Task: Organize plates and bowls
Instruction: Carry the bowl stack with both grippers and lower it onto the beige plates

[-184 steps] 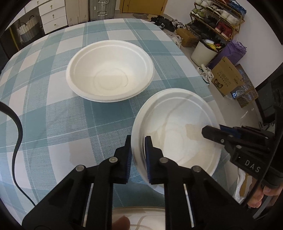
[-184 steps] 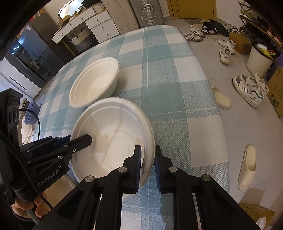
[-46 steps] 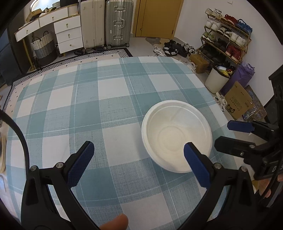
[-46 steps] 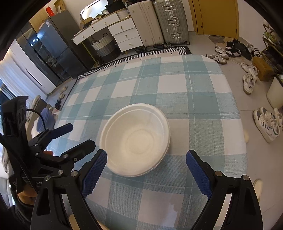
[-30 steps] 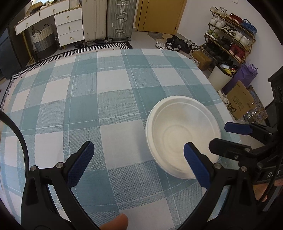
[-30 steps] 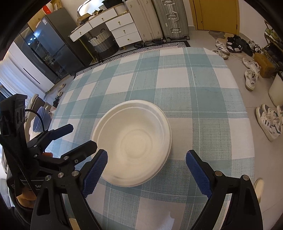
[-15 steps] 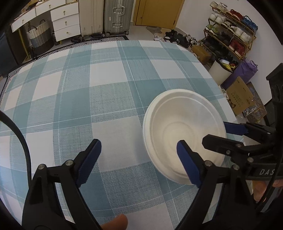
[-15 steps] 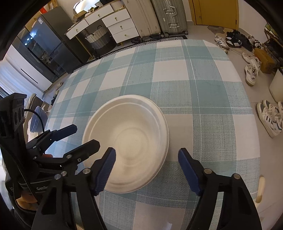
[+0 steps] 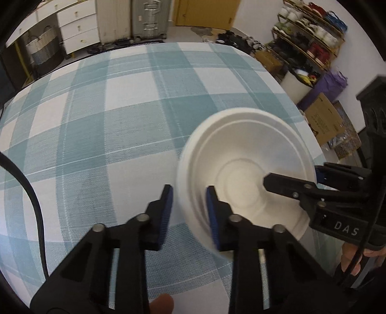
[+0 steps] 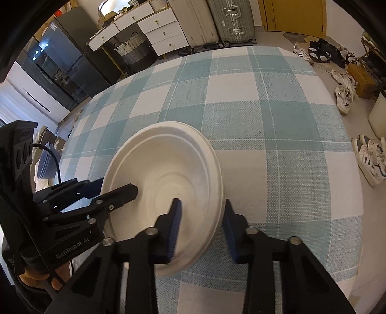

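A white bowl (image 9: 241, 154) (image 10: 168, 154), seemingly several nested, rests on the teal-and-white checked tablecloth (image 9: 96, 132) near the table's right edge. In the left wrist view my left gripper (image 9: 189, 205) straddles the bowl's left rim, one pad inside and one outside. Its jaws are closing and a thin gap still shows at the outer pad. In the right wrist view my right gripper (image 10: 201, 217) straddles the opposite rim the same way, closing, with its outer pad just off the rim. Each view also shows the other gripper (image 9: 293, 178) (image 10: 115, 187) at the far rim.
A black cable (image 9: 26, 183) curves over the cloth at the left. Beyond the table's right edge the floor holds a cardboard box (image 9: 325, 118), a white bin (image 9: 296, 82), a shoe rack (image 9: 311, 31) and loose sneakers (image 10: 345, 94). Drawers and suitcases (image 10: 229, 21) stand at the back.
Both grippers sank toward the bowl and their wide-open jaws narrowed around its opposite rims. The bowl looms larger in both views.
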